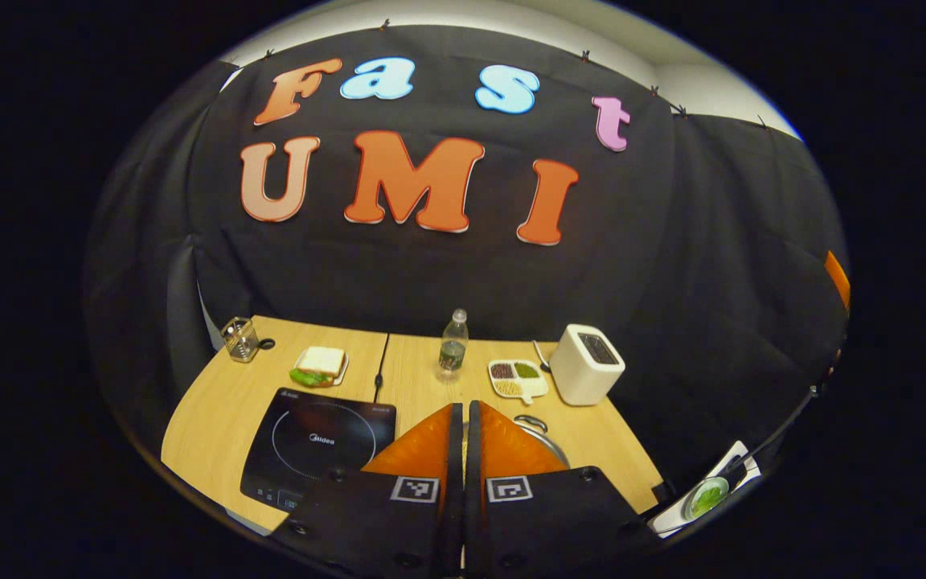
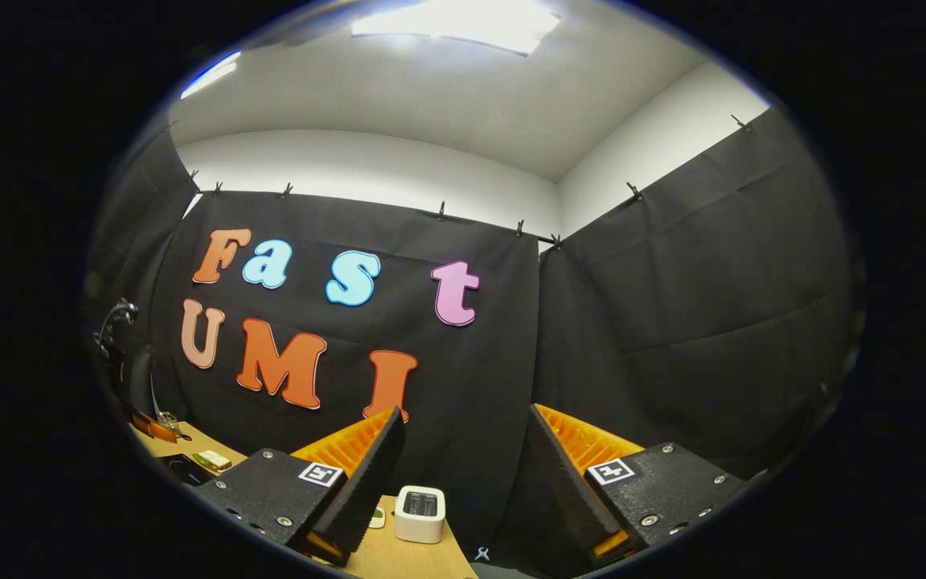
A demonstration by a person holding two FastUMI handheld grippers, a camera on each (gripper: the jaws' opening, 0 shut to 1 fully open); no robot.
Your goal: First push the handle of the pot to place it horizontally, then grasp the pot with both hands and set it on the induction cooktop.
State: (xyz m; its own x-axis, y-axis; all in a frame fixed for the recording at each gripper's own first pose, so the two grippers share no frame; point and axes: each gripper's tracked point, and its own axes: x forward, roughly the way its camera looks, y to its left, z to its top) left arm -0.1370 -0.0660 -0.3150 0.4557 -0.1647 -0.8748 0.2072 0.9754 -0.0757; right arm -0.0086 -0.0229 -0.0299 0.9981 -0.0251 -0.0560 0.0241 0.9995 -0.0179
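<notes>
The black induction cooktop (image 1: 314, 450) lies on the wooden table (image 1: 214, 402) at the near left in the left gripper view. Just right of it, a metal pot (image 1: 547, 441) peeks out as a curved steel rim with a small loop handle (image 1: 529, 421); most of it is hidden behind my left gripper's fingers. My left gripper (image 1: 460, 408) is raised above the table's near edge, its fingers shut together with nothing between them. In the right gripper view my right gripper (image 2: 465, 418) stands wide open, held high and facing the cloth wall, nothing between its fingers.
Along the back of the table stand a glass holder (image 1: 240, 338), a sandwich on a plate (image 1: 320, 366), a water bottle (image 1: 452, 346), a divided dish (image 1: 517, 378) and a white toaster (image 1: 586, 363) (image 2: 420, 512). A green bowl (image 1: 706, 496) sits off the table's right end.
</notes>
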